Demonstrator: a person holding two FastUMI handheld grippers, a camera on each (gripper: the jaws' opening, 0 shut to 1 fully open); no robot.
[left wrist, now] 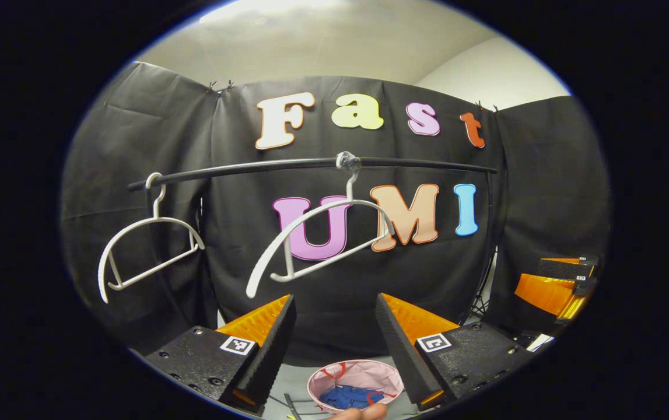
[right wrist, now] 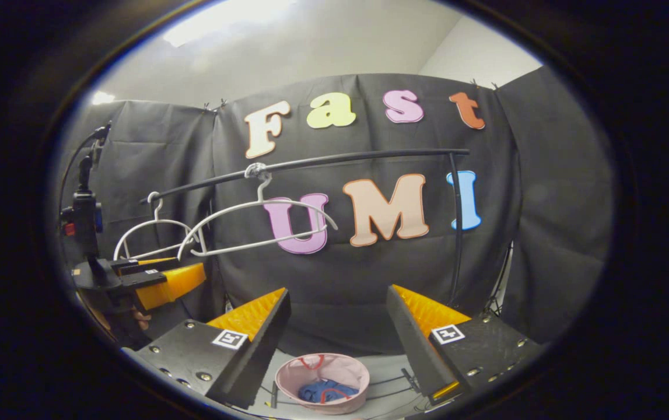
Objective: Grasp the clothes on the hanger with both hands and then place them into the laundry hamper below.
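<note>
We find both hangers bare, the blue clothes already in the hamper below, near both grippers' wide, empty jaws.

Pink hamper on pale floor

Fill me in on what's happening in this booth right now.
A person holds two grippers, both open and empty. The left gripper and right gripper face a rail with two bare white hangers. Blue clothes already lie in the pink hamper below.
</note>
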